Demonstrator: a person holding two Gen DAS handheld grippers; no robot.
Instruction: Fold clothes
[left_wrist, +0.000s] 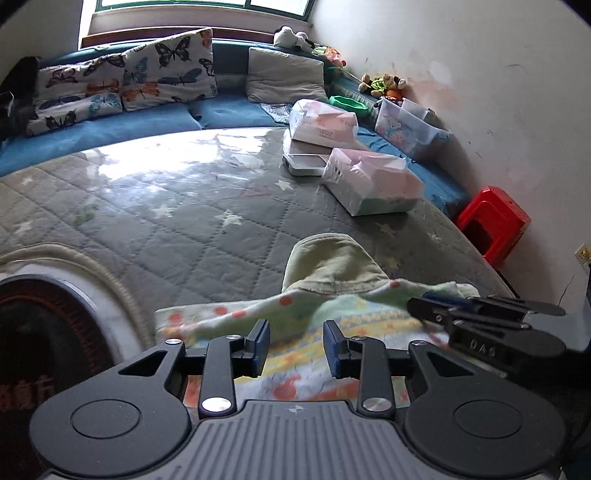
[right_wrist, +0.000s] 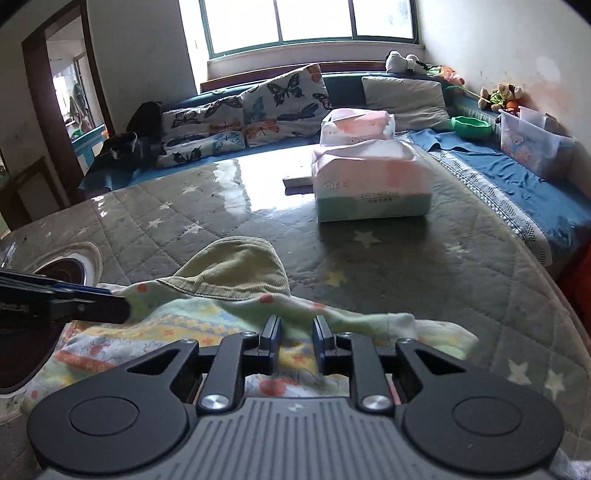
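Note:
A small hooded child's garment (left_wrist: 332, 295), pale green with orange dots and a colourful patterned lining, lies on the grey quilted table cover; its olive hood (left_wrist: 332, 262) points away from me. It also shows in the right wrist view (right_wrist: 236, 302). My left gripper (left_wrist: 296, 345) is open, its jaws just over the near part of the garment with nothing between them. My right gripper (right_wrist: 296, 341) is open with a narrower gap, over the garment's near edge. The right gripper (left_wrist: 476, 321) reaches in from the right in the left wrist view, touching the cloth.
Two tissue packs (left_wrist: 369, 181) (left_wrist: 323, 122) and a white flat box (left_wrist: 306, 162) sit at the far right of the table. A round heater (left_wrist: 44, 332) is at the left. A blue bench with butterfly cushions (left_wrist: 122, 77), a clear bin (left_wrist: 406, 125) and a red stool (left_wrist: 495, 221) surround the table.

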